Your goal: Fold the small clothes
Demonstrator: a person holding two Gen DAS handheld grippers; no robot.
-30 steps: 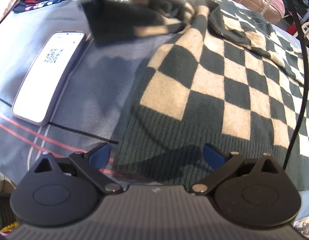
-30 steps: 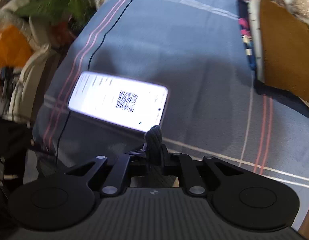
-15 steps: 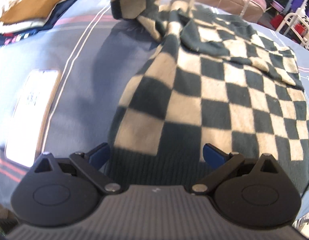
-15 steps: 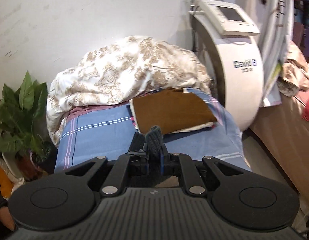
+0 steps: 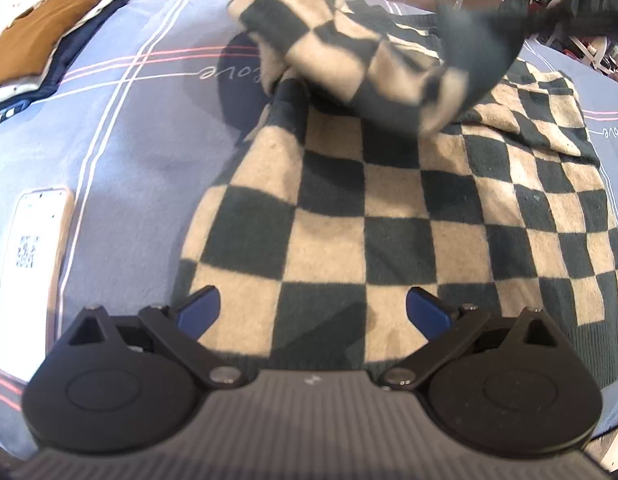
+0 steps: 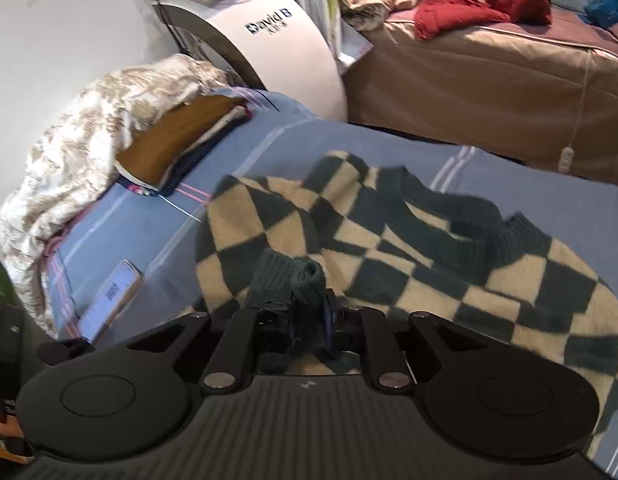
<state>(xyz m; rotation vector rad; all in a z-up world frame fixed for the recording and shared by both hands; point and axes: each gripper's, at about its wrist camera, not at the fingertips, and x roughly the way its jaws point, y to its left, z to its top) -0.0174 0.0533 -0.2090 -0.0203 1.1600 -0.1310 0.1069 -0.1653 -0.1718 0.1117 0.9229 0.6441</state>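
A green and cream checkered sweater (image 5: 389, 208) lies on the blue bed sheet (image 5: 129, 152). My left gripper (image 5: 313, 312) is open and hovers over the sweater's bottom hem, holding nothing. My right gripper (image 6: 309, 320) is shut on the ribbed green cuff (image 6: 285, 280) of the sweater's sleeve. In the left wrist view the right gripper (image 5: 481, 56) carries that sleeve (image 5: 329, 48) lifted above the sweater's chest, towards the right. The right wrist view shows the sweater's collar (image 6: 449, 212) and body spread below.
A phone (image 5: 33, 256) with a QR code lies on the sheet left of the sweater. A stack of folded clothes (image 5: 45, 32) sits at the far left. A white machine (image 6: 265, 40), a floral quilt (image 6: 89, 128) and a brown bed (image 6: 489, 68) stand beyond.
My right gripper has swung the sleeve from the left side near the phone up and across over the sweater's chest. My left gripper has moved right over the hem and stays open.
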